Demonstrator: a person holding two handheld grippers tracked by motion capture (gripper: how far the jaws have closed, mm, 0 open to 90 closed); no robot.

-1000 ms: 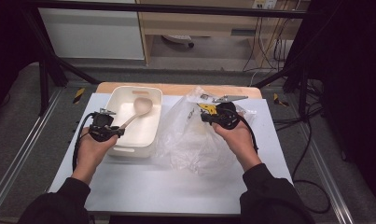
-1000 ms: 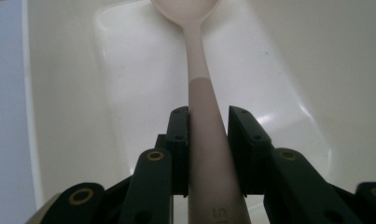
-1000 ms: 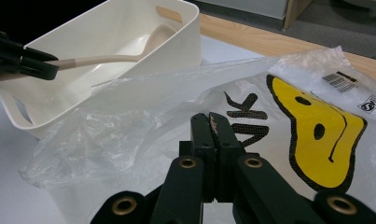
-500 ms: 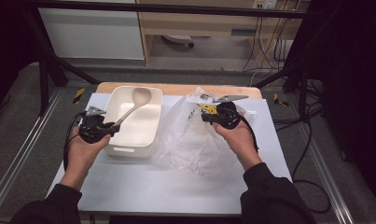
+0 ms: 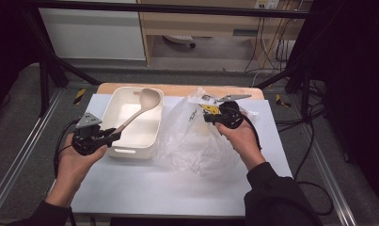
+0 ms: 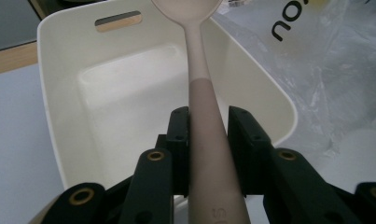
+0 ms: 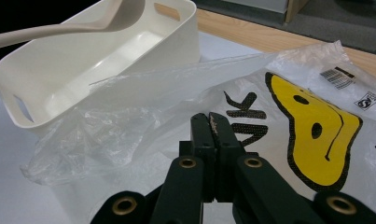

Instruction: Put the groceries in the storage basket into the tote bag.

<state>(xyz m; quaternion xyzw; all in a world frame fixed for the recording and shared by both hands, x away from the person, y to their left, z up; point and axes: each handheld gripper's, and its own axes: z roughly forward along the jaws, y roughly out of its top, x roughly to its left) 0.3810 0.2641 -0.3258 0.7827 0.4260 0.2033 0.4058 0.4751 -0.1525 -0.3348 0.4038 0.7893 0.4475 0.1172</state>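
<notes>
From the high view, the left gripper (image 5: 113, 135) sits at the near left of the table (image 5: 177, 188), just outside the near left corner of the white tub (image 5: 130, 141). Its jaws are clamped on the handle of a beige ladle (image 5: 139, 108), which slants up and away to the right over the tub, its bowl raised above the tub's far end. The right gripper (image 5: 208, 117) is to the right of the tub, over a crumpled clear plastic bag (image 5: 196, 146) that spreads across the middle and right of the table, touching the tub's right wall. A flat grey tool (image 5: 232, 98) lies at the far edge beyond the bag.

In the left gripper view, the two black jaws press on either side of the ladle handle (image 6: 205, 121), which runs straight up between them toward the ladle's bowl at the top edge. Below it lies the hollow of the tub (image 6: 59, 107), with a slot handle in its far wall. The plastic bag (image 6: 325, 70) lies to the right, against the tub.

In the right gripper view, the right gripper's (image 7: 210, 122) jaws are closed tight together; whether a fold of film is pinched between them cannot be told. The bag (image 7: 143, 112) lies under and ahead of them, with a yellow and black print to the right. The tub (image 7: 97, 56) stands at the far left, the ladle (image 7: 73, 25) across its top.
</notes>
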